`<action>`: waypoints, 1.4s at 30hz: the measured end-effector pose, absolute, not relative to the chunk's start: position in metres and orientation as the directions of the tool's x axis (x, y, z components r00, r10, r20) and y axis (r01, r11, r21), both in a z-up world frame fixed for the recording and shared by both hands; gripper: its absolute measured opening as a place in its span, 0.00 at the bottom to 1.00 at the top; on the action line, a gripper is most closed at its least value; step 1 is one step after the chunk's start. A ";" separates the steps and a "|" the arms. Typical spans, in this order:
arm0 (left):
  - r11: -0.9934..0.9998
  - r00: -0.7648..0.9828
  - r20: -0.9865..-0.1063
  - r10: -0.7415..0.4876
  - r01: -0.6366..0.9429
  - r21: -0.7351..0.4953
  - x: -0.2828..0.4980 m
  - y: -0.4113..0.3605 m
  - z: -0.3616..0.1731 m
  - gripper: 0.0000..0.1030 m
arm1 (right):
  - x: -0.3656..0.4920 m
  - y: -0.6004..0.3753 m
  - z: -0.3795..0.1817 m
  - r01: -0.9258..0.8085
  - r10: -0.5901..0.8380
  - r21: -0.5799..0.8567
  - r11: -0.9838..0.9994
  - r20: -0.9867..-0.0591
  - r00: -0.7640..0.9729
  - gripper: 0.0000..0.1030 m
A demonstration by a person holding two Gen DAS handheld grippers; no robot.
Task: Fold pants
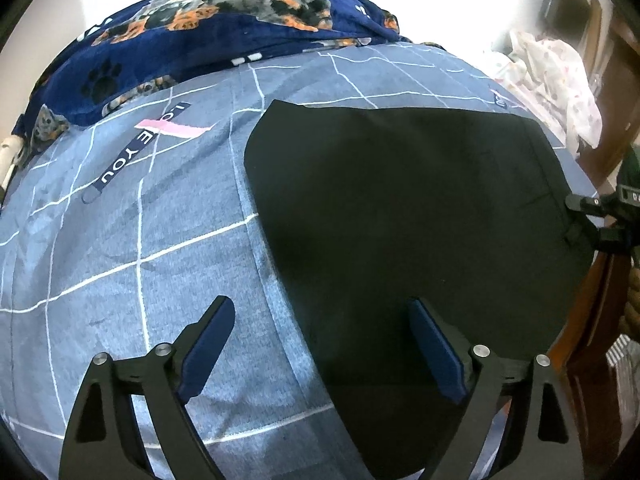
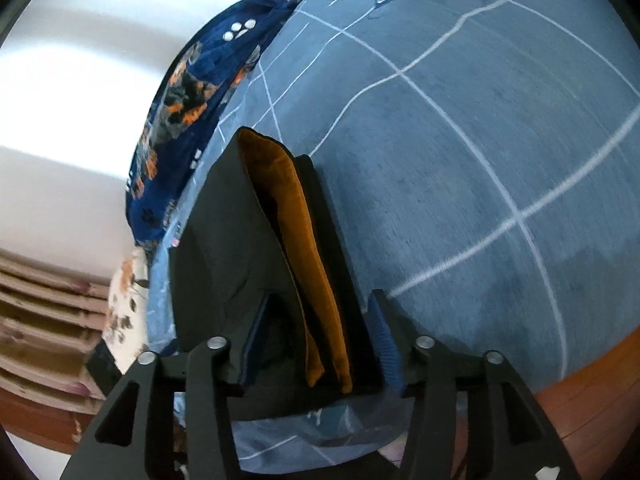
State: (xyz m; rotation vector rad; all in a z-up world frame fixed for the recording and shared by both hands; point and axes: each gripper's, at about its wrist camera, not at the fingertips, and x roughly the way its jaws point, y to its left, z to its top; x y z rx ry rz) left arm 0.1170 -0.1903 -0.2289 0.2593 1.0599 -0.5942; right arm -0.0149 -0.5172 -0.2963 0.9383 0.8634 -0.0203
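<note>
Black pants [image 1: 404, 216] lie folded flat on a blue bed sheet [image 1: 120, 240] with a white grid. My left gripper [image 1: 320, 302] hovers wide open over their near left edge, one finger above the sheet, the other above the black cloth, gripping nothing. My right gripper [image 1: 592, 216] shows at the pants' right edge. In the right wrist view the waist end of the pants [image 2: 224, 232], with its orange lining [image 2: 288, 208] showing, lies between the fingers of my right gripper [image 2: 320, 296]. Those jaws stand partly apart and do not squeeze the cloth.
A dark blue dog-print blanket [image 1: 224, 12] is bunched along the far side of the bed. A white patterned cloth [image 1: 552, 80] lies off the far right corner. The wooden bed frame [image 1: 592, 320] runs along the right side, beside my right gripper.
</note>
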 end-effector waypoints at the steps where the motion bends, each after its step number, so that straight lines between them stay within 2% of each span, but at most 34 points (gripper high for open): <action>1: 0.815 0.353 -0.877 -0.326 0.575 -0.072 0.117 -0.191 -0.229 0.88 | -0.012 -0.517 -0.296 0.362 0.341 0.693 0.624 -0.658 0.671 0.47; 9: 0.801 0.365 -0.880 -0.306 0.598 -0.030 0.117 -0.199 -0.230 0.90 | 0.010 -0.514 -0.292 0.307 0.356 0.646 0.699 -0.687 0.634 0.52; 14: 0.788 0.389 -0.875 -0.287 0.615 0.016 0.115 -0.205 -0.229 0.91 | 0.018 -0.511 -0.292 0.258 0.393 0.648 0.716 -0.680 0.619 0.59; 22: 0.765 0.440 -0.860 -0.257 0.636 0.097 0.112 -0.213 -0.228 0.94 | 0.017 -0.515 -0.294 0.224 0.428 0.678 0.700 -0.650 0.628 0.61; 33: 0.750 0.470 -0.850 -0.237 0.645 0.147 0.109 -0.217 -0.228 0.96 | 0.018 -0.507 -0.293 0.174 0.439 0.681 0.711 -0.624 0.646 0.78; 42: 0.750 0.473 -0.849 -0.236 0.644 0.150 0.110 -0.218 -0.229 0.98 | 0.020 -0.506 -0.294 0.150 0.456 0.698 0.700 -0.600 0.657 0.86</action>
